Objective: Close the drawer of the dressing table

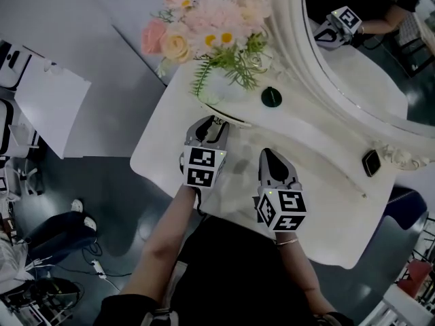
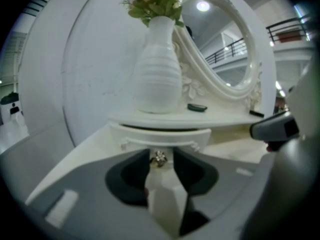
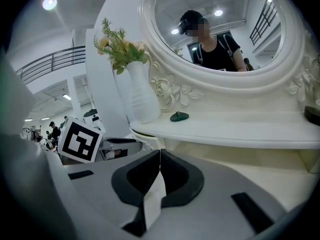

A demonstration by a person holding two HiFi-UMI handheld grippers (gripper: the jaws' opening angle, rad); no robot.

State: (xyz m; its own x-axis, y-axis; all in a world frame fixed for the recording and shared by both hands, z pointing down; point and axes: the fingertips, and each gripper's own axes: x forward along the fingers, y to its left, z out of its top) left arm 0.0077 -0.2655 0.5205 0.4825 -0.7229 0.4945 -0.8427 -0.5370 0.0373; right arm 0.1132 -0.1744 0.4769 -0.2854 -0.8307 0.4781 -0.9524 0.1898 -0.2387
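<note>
The white dressing table carries a raised shelf with a small curved drawer under its left end. In the head view the drawer front juts a little from beneath the shelf. My left gripper is at that front, and in the left gripper view its jaws are shut on the small metal drawer knob. My right gripper hovers over the tabletop just to the right, jaws shut on nothing. The left gripper's marker cube shows in the right gripper view.
A white ribbed vase of flowers stands on the shelf right above the drawer. A dark green round lid lies beside it. The oval mirror rises behind. A small black object sits far right. A white board is on the floor, left.
</note>
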